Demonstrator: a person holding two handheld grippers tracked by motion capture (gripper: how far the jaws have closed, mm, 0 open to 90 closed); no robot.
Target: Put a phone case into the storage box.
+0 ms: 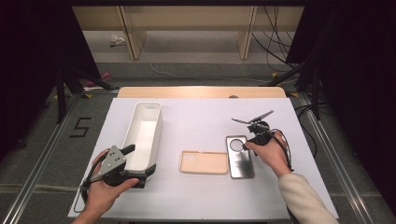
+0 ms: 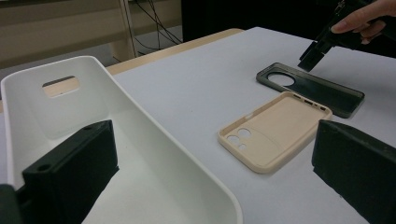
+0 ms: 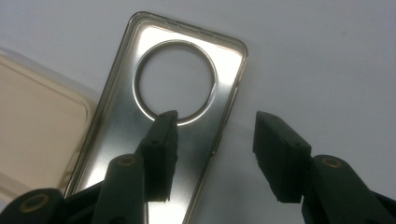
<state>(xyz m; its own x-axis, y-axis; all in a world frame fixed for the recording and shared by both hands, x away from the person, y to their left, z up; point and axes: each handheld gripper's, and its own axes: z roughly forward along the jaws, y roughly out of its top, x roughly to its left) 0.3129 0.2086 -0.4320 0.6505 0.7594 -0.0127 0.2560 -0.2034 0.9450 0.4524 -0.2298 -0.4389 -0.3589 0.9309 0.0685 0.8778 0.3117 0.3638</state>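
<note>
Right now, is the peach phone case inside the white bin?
No, the peach phone case lies flat on the table, to the right of the white bin.

The table cover [image 1: 201, 121] is white. At the left lies a white tray [image 1: 144, 135]. In the middle lies a beige phone case [image 1: 204, 162], and right of it a dark, shiny grey phone case [image 1: 240, 158]. Both grippers have black jaws.

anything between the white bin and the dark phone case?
The beige phone case lies flat between the white bin and the dark phone case, per the high view.
</note>
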